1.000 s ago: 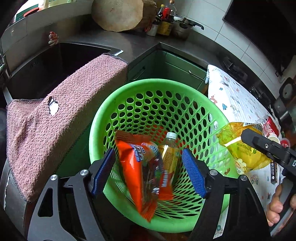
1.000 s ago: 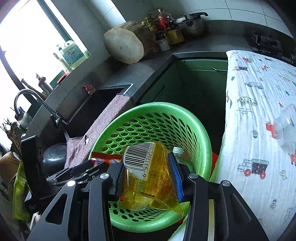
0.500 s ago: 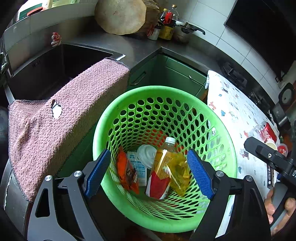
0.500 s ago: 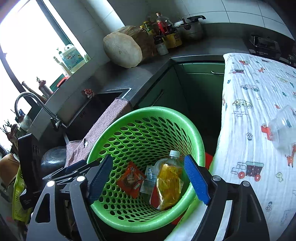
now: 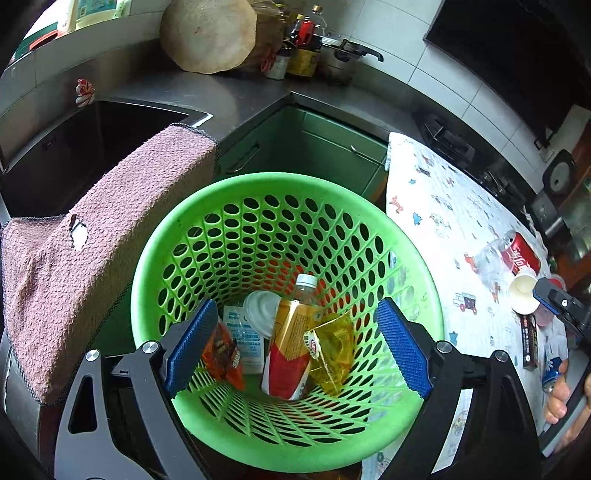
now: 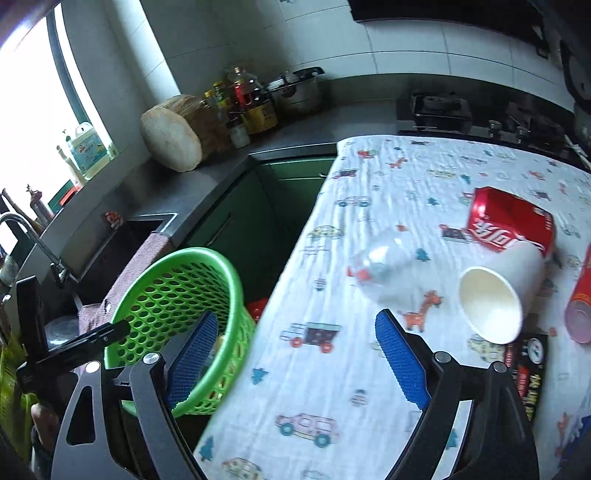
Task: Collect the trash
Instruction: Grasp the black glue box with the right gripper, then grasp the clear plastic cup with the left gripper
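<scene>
A green perforated basket holds an orange snack wrapper, a yellow wrapper, a yellow-red bottle and a white lid. My left gripper is open and empty above the basket. My right gripper is open and empty over the table edge; the basket is at its lower left. On the printed tablecloth lie a red cola can, a white paper cup and a clear plastic bottle.
A pink towel hangs over the sink edge left of the basket. A wooden block, bottles and a pot stand on the back counter. A dark box and a red tube lie at the table's right.
The left gripper dropped the orange wrapper and the right gripper dropped the yellow wrapper into the basket. The right gripper then swung right, over the table.
</scene>
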Tool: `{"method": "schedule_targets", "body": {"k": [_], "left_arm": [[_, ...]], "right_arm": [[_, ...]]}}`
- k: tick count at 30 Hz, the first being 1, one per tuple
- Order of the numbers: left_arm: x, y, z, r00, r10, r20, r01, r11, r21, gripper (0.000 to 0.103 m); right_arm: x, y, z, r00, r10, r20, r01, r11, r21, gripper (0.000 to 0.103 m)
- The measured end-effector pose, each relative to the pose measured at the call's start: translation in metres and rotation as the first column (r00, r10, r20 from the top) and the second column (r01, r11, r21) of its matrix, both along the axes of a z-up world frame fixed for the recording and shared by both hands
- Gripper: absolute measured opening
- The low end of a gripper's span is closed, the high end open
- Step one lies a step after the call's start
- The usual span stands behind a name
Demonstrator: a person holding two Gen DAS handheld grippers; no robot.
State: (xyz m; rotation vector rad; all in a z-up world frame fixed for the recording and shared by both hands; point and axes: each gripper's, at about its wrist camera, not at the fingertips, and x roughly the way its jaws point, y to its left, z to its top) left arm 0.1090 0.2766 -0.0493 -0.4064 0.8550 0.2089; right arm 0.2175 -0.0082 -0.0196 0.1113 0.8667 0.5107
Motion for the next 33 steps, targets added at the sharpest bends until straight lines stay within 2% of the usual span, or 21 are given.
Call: {"method": "schedule_targets", "body": {"k": [6,10,19,22,27,29,33], "left_arm": [[0.019,-0.031,0.008,0.998,-0.068,0.009,0.068,0.997,0.020,0.087],[0.035,-0.057,0.013,0.991,-0.130,0.011,0.130,0.991,0.031,0.087],[0.071,-0.125,0.028,0.959,-0.284,0.014,0.281,0.954,0.104,0.088],[0.082,-0.146,0.031,0.941,-0.338,0.008,0.333,0.932,0.141,0.088],[0.106,-0.179,0.029,0.905,-0.424,-0.025,0.420,0.885,0.201,0.088],[0.115,-0.191,0.027,0.886,-0.463,-0.034,0.459,0.861,0.219,0.088],[0.131,-0.212,0.020,0.841,-0.538,-0.064,0.533,0.801,0.271,0.092]], "right_arm": [[-0.001,-0.075,-0.012,0.986,-0.166,0.016,0.167,0.976,-0.139,0.084],[-0.002,-0.115,-0.029,0.972,-0.233,-0.022,0.225,0.956,-0.190,0.084],[-0.004,-0.136,-0.068,0.956,-0.278,-0.091,0.247,0.933,-0.262,0.074],[-0.003,-0.139,-0.076,0.951,-0.289,-0.112,0.252,0.931,-0.262,0.069],[-0.005,-0.144,-0.075,0.954,-0.285,-0.094,0.249,0.926,-0.284,0.056],[-0.008,-0.148,-0.074,0.955,-0.282,-0.094,0.246,0.927,-0.284,0.049],[-0.013,-0.156,-0.072,0.955,-0.275,-0.108,0.239,0.934,-0.265,0.045]]}}
